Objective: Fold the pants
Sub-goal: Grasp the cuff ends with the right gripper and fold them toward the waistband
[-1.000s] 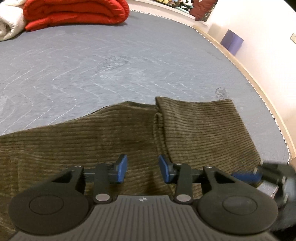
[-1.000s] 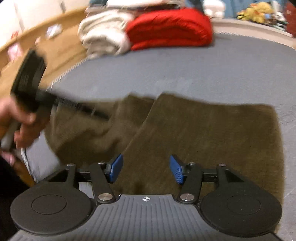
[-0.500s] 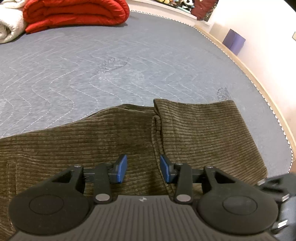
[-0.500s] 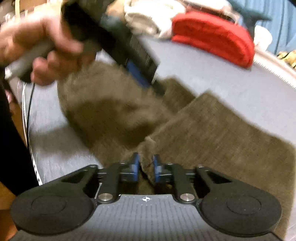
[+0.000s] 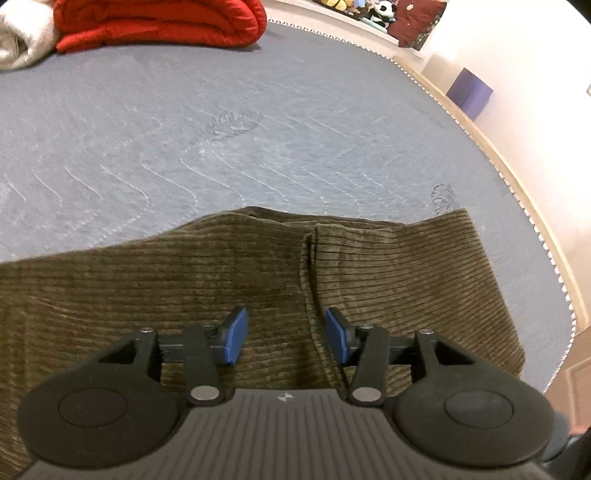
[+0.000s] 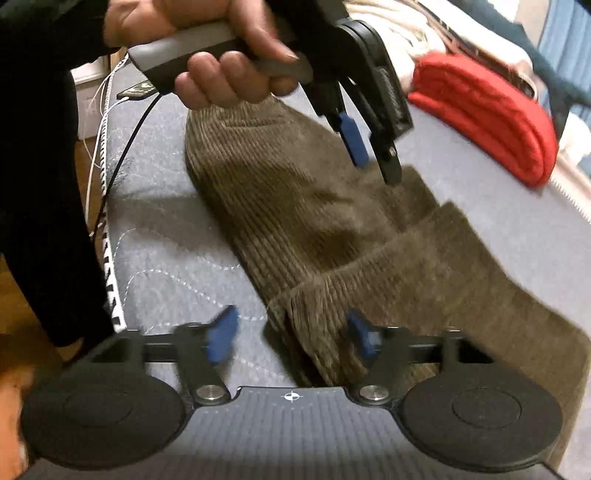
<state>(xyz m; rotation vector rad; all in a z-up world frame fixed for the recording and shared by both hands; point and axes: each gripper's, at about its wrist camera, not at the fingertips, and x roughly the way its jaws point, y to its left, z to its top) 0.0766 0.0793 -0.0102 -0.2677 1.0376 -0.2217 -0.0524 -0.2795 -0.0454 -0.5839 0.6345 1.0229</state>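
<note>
Olive-brown corduroy pants (image 5: pixel 184 288) lie folded on a grey-blue quilted mat (image 5: pixel 221 129). The doubled leg ends lie on the right, with a fold edge (image 5: pixel 312 280) down the middle. My left gripper (image 5: pixel 286 338) is open and hovers low over the cloth beside that edge. In the right wrist view the pants (image 6: pixel 295 206) stretch away, and my right gripper (image 6: pixel 291 338) is open around the near corner of the folded layer (image 6: pixel 314 314). The left gripper (image 6: pixel 369 147) shows there too, held in a hand above the cloth.
A red folded blanket (image 5: pixel 159 22) and a white one (image 5: pixel 18 44) lie at the mat's far left. The mat's stitched edge (image 5: pixel 517 192) curves along the right, with a purple box (image 5: pixel 469 92) beyond it. A cable (image 6: pixel 122 155) hangs by the mat's near edge.
My right gripper was shut on the pants' corner half a second ago and has now opened. The left gripper has stayed open over the fold and shifted only slightly.
</note>
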